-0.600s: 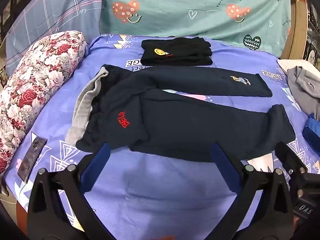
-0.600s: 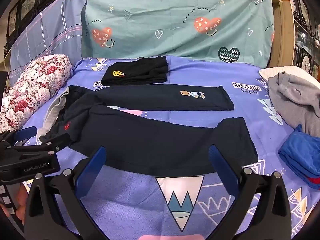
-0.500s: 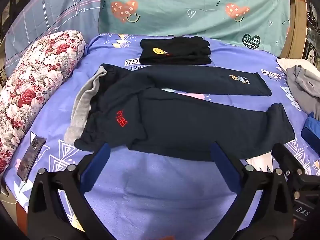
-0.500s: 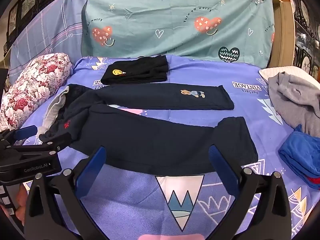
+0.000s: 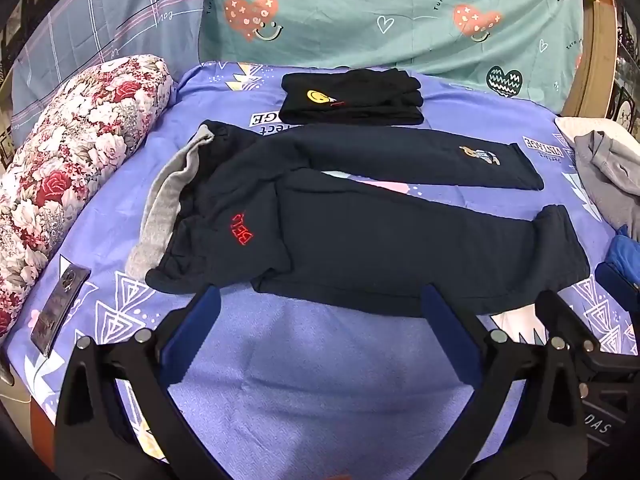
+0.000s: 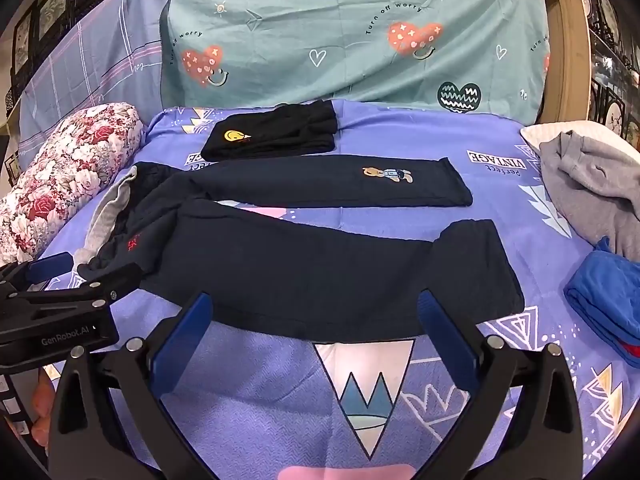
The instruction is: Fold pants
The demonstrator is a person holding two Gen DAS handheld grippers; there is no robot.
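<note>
On the purple bed (image 5: 304, 360) my pants (image 5: 380, 248) lie spread, long axis running nine to three, waistband toward nine. Both sets of fingers gape wide, empty: left gripper (image 5: 320, 332) faces the waist at twelve, right gripper (image 6: 316, 328) the near leg.

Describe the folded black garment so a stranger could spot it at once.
Start at the teal heart-print pillow propped at the head of the purple patterned bedsheet. Just in front of it lies the small folded black garment, beyond the spread-out dark navy pants. Unlike those pants, it is a compact stack with a yellow smiley face.
</note>
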